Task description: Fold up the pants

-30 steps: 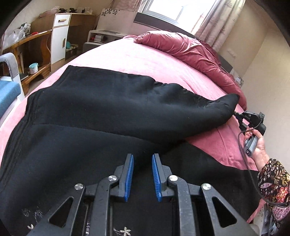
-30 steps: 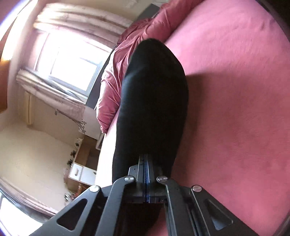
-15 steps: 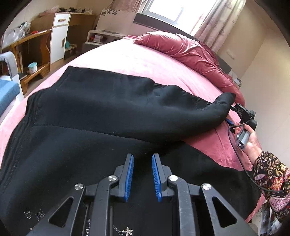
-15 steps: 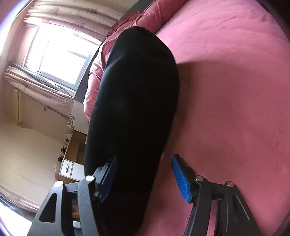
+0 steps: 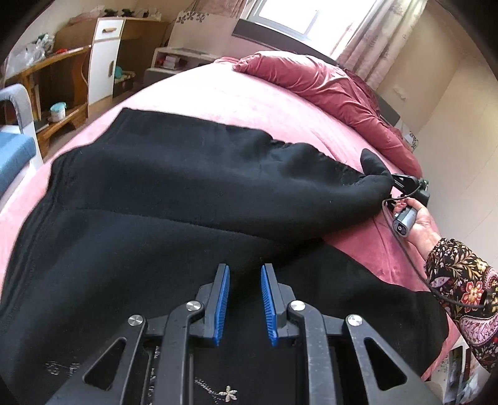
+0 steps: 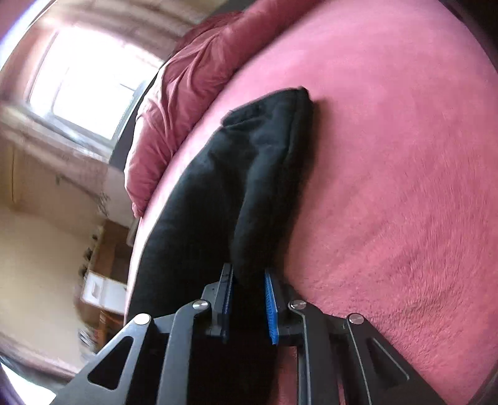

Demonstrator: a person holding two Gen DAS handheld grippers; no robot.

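Observation:
Black pants [image 5: 174, 199] lie spread on a pink bed [image 5: 218, 96], one leg folded across toward the right. My left gripper [image 5: 245, 274] hovers open and empty over the near part of the pants. My right gripper [image 6: 248, 280] is at the leg's cuff [image 6: 274, 149]; its blue pads stand a little apart with a fold of the black cloth between them. In the left wrist view the right gripper [image 5: 404, 183] shows at the cuff end, near the bed's right edge, held by a hand.
A rumpled dark pink duvet [image 5: 326, 84] lies at the far side of the bed. A wooden desk and white cabinet [image 5: 102, 59] stand left, with a blue-cushioned chair [image 5: 12, 152] at the far left. A window [image 5: 292, 15] is behind.
My right gripper opened, then narrowed around a fold at the cuff, which now sticks up. The leg end has shifted slightly. My left gripper has stayed still and open.

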